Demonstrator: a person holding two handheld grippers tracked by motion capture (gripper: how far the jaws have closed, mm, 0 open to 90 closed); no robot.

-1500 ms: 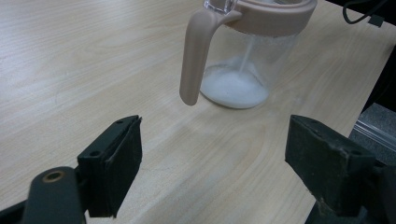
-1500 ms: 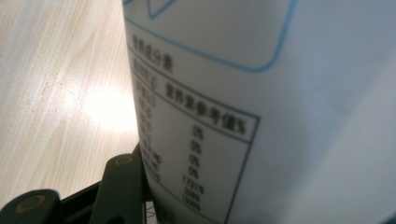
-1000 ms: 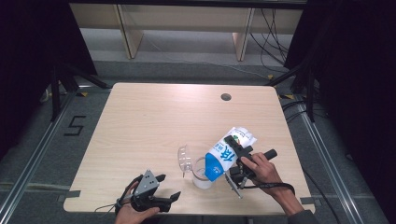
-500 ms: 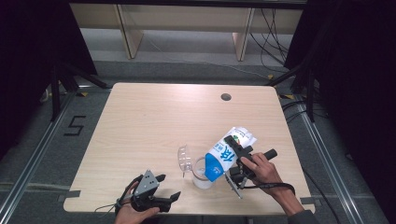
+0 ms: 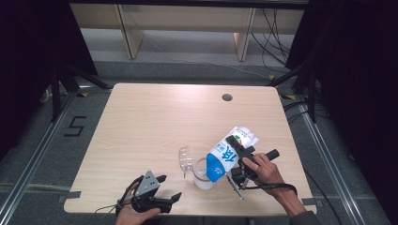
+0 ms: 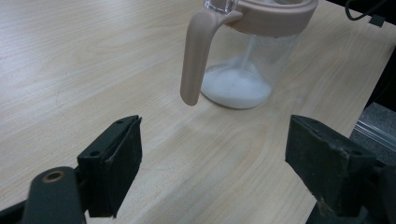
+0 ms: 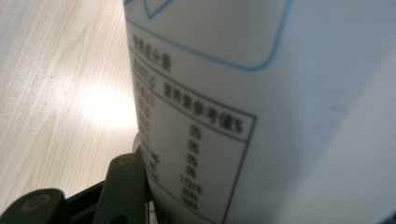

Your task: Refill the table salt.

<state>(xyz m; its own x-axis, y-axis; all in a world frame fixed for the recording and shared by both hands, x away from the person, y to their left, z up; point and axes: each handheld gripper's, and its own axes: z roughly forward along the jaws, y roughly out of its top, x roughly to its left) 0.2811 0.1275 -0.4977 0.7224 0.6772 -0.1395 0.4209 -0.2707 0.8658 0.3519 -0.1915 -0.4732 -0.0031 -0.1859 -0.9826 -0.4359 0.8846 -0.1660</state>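
Little is being changed between the earlier high views and this one: the bag (image 5: pixel 231 151) is being kept at the same tilt over the jug (image 5: pixel 202 173), and the left gripper (image 5: pixel 155 199) is being kept parked near the table (image 5: pixel 141 122) edge. From that steadiness, a pour is judged to be under way rather than starting or ending. The right gripper (image 5: pixel 239 159) is being held clamped on the bag, one black jaw being seen pressed to the printed white wall in the right gripper view. The bag is being pointed down and away from those fingers, its blue end at the jug's rim. The left jaws are being held wide apart with nothing between them; the jug is standing just ahead of them, its beige handle (image 6: pixel 196 56) turned toward them. White powder or grain (image 6: pixel 236 86) is being gathered in the clear jug's bottom, with a thin stream seemingly falling into it. A clear lid (image 5: pixel 185 159) is being left just beside the jug.
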